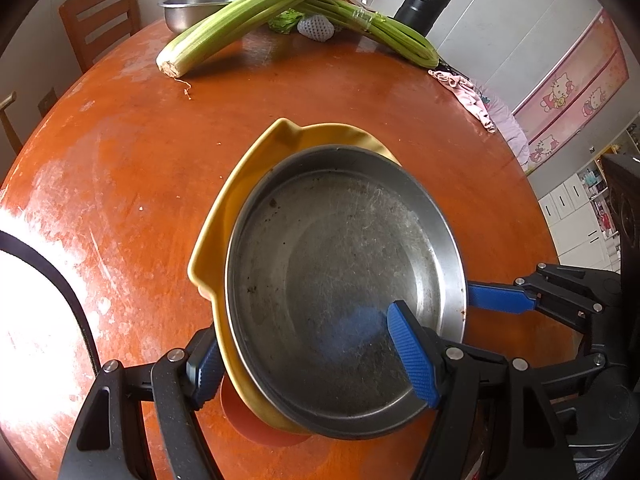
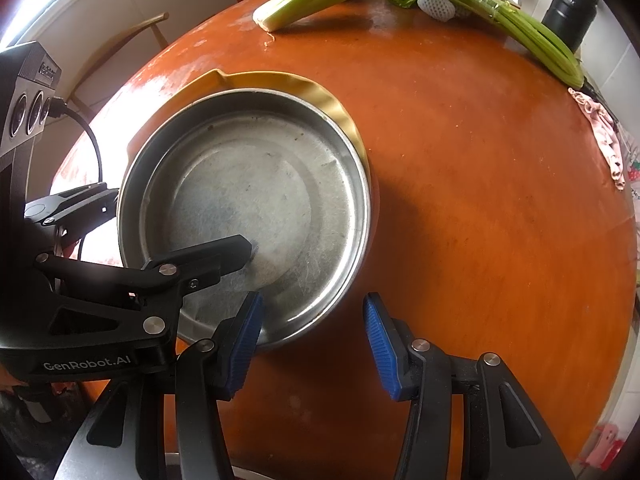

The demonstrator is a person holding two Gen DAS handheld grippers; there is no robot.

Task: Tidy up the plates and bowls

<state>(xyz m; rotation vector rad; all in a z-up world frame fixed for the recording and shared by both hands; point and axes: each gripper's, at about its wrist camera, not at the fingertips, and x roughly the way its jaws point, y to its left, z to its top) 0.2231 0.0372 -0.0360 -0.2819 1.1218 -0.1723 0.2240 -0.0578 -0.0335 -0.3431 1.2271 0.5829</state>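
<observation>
You are in the stacking step: the steel plate sits nested in the yellow dish near the front of the counter. Your left gripper is clenched across both rims, one finger outside the yellow wall, one inside the plate. Your right gripper hangs released beside the plate's edge. Next, judge whether the stack sits level before letting go.

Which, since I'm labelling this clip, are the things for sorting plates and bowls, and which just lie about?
Job:
metal plate
yellow plate under it
metal bowl
left tool
right tool

Lying about:
celery
flask
pink cloth
foam net
</observation>
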